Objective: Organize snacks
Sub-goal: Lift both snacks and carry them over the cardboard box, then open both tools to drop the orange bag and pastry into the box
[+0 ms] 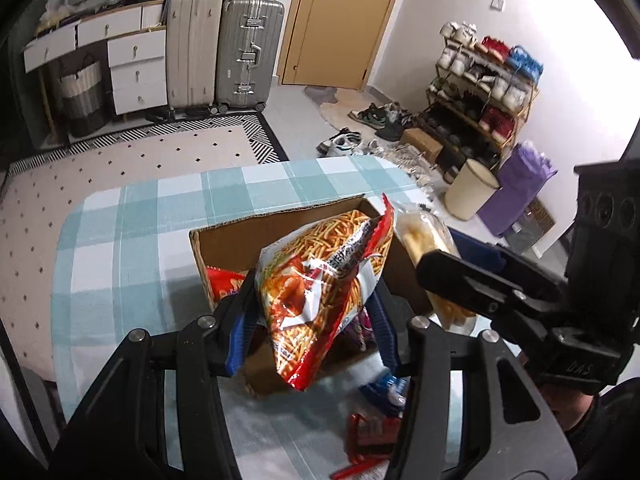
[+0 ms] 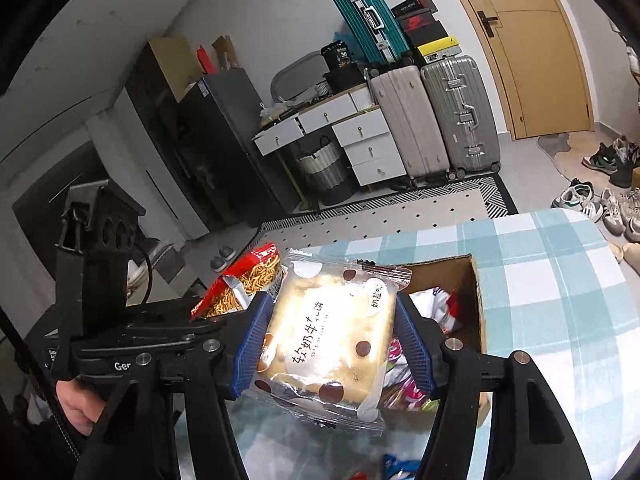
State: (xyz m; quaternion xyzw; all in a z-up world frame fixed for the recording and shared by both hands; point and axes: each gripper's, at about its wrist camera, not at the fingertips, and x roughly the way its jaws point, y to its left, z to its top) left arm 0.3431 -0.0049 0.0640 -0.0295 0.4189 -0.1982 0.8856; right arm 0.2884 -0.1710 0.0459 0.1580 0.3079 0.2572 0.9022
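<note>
Cardboard box (image 1: 240, 240) on table (image 1: 132, 240), snack packets (image 1: 372, 432) before it, suitcases (image 1: 224, 52) behind by the door (image 1: 340, 20)

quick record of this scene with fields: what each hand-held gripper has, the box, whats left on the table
left hand-held gripper: shut on red noodle-snack bag
right hand-held gripper: shut on clear dotted cake packet
cardboard box: open, on checked tablecloth, some snack packs already inside
left on table: blue packet and red packet in front of the box

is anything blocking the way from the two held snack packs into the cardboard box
Nothing visible does. The noodle snack bag in the left gripper and the bread pack in the right gripper hang above the open-topped cardboard box.
</note>
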